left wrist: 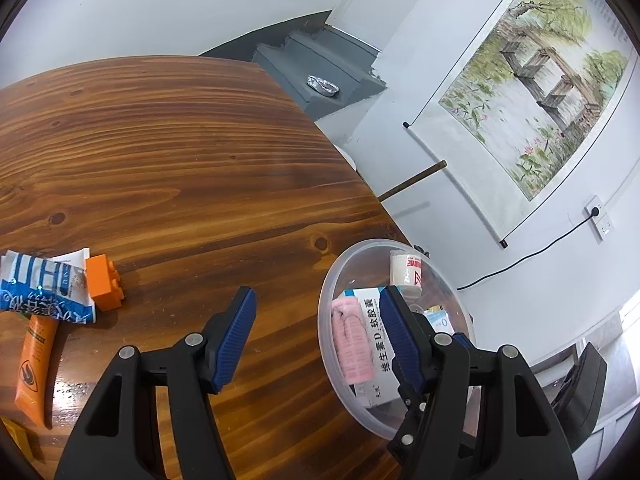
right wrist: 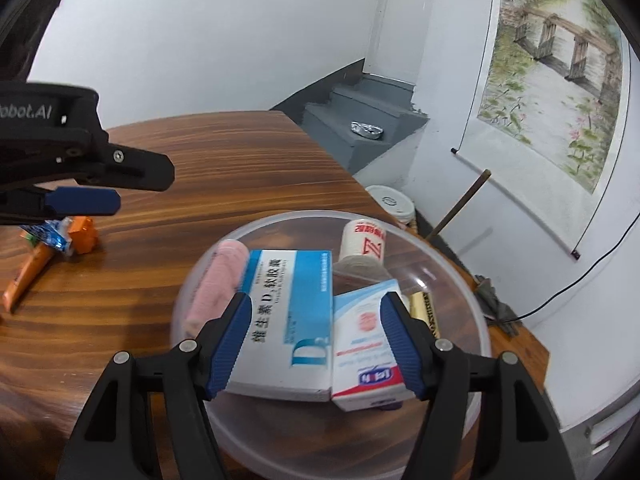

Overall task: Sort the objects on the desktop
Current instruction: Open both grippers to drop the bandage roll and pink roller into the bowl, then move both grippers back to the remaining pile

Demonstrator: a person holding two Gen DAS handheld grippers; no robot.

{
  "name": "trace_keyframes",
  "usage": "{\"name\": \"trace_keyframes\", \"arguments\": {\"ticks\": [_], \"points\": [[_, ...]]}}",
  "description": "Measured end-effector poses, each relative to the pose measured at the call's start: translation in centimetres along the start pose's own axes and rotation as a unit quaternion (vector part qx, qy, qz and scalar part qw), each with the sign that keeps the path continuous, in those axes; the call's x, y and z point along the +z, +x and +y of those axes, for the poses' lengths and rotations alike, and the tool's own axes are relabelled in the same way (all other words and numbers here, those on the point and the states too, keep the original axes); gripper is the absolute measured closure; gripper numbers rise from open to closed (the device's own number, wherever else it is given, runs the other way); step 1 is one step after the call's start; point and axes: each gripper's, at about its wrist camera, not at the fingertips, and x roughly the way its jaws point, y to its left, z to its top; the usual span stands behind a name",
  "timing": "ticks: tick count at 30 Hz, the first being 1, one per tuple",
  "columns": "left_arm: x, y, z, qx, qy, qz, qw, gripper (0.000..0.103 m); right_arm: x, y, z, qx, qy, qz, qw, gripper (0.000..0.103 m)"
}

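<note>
Clear plastic bowl sits at the near right edge of the wooden bench; inside it lie a blue-and-white vitamin D box, a smaller white box with red and blue print leaning at its right side, a pink roll along the left wall, a white bandage roll with red print at the far side, and a gold-coloured item, only partly seen, at the right.

Right hand-held gripper hangs over the bowl; jaws stand apart, the two boxes seen between them; pads press on neither box, nothing held; the smaller box looks blurred.

Left hand-held gripper is over the bench just left of the bowl; jaws parted, empty; bare wood between the fingers; its right finger overlaps the bowl's left part in the left wrist view.

Unsorted items lie well apart from the bowl, at the bench's left: orange building brick, touching a blue-and-white snack packet; orange tube below the packet, its top under it; a yellow object at the very edge, too cut off to identify.

Beyond the bench: grey steps bearing a crumpled foil piece; hanging scroll painting on the white wall.
</note>
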Motion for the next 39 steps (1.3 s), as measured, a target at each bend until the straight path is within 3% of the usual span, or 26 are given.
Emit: {"name": "trace_keyframes", "arguments": {"ticks": [4, 9, 15, 27, 39], "points": [[-0.3, -1.1, 0.5, 0.001, -0.001, -0.003, 1.0, 0.035, -0.3, -0.8, -1.0, 0.002, 0.046, -0.008, 0.999, 0.032], [-0.7, -2.1, 1.5, 0.01, -0.006, 0.003, 0.9999, 0.035, -0.5, -3.0, -0.8, 0.036, 0.093, -0.047, 0.994, 0.032], [-0.6, -3.8, 4.1, 0.027, -0.016, -0.002, 0.9995, 0.035, -0.7, -4.2, 1.8, 0.075, 0.097, -0.066, 0.99, 0.032], [-0.6, -7.5, 11.2, 0.099, -0.036, -0.024, 0.9942, 0.035, -1.7, -4.4, 8.1, 0.162, 0.068, -0.033, 0.984, 0.028], [0.0, -7.8, 16.4, 0.153, -0.033, -0.011, 0.9876, 0.035, -2.3, -4.2, 11.5, 0.185, 0.049, -0.013, 0.981, 0.028]]}}
